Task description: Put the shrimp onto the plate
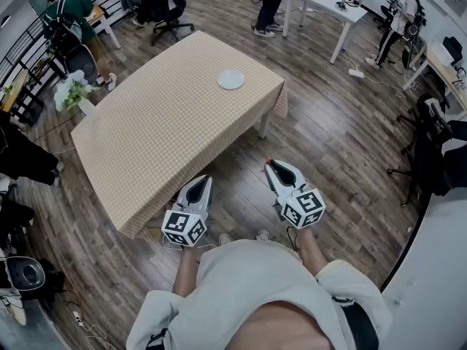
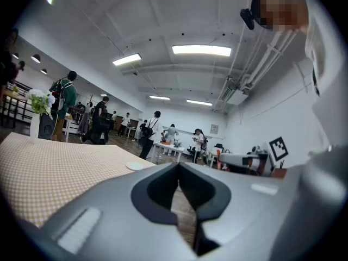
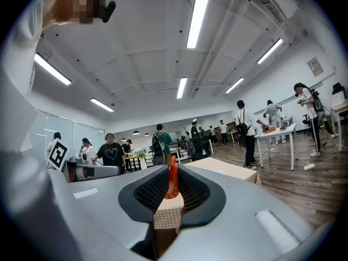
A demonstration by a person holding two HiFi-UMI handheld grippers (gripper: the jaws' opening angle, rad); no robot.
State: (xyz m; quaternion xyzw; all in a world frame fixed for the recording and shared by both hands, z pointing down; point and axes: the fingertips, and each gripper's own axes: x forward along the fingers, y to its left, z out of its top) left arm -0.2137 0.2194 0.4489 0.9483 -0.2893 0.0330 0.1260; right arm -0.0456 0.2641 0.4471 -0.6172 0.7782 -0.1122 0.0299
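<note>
Pinching shrimp (image 3: 172, 179) inside right gripper (image 1: 276, 168).

Right tool (image 3: 172, 172) is clamped on the shrimp (image 3: 172, 181) — only a thin orange-red sliver shows between the jaws. The rest sits behind the pads, so its shape can't be told. In the head view it's hidden at the tool's tip. Plate (image 2: 134, 166) in the left gripper view is a tiny edge-on sliver — its surface can't be read. Table (image 2: 49, 173) runs off that view's left edge, and its near end is behind the left tool (image 2: 178, 182).
</note>
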